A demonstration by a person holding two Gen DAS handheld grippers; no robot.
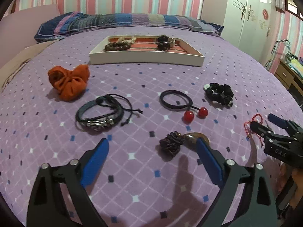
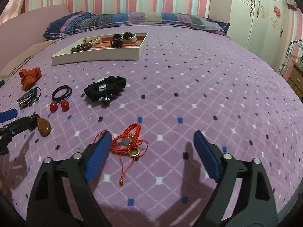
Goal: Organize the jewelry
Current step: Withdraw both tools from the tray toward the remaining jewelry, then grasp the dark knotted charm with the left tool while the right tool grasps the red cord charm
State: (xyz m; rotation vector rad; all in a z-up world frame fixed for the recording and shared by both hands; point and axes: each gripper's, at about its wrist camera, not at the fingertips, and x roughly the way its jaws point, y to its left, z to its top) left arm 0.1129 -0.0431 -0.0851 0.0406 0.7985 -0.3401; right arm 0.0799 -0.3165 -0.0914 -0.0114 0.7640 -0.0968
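While both tongs hover spread wide over the bedspread (image 2: 189,87), left tongs (image 1: 152,146) point trayward, right tongs (image 2: 152,138) beside red bracelet (image 2: 130,140).

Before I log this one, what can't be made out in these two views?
- Tray contents: left wrist view, small and partly behind the near wall; pieces cannot be counted.
- Amber pendant: left wrist view, partly behind the left gripper's fingers.
- Red cord bracelet: left wrist view, mostly behind the right gripper.
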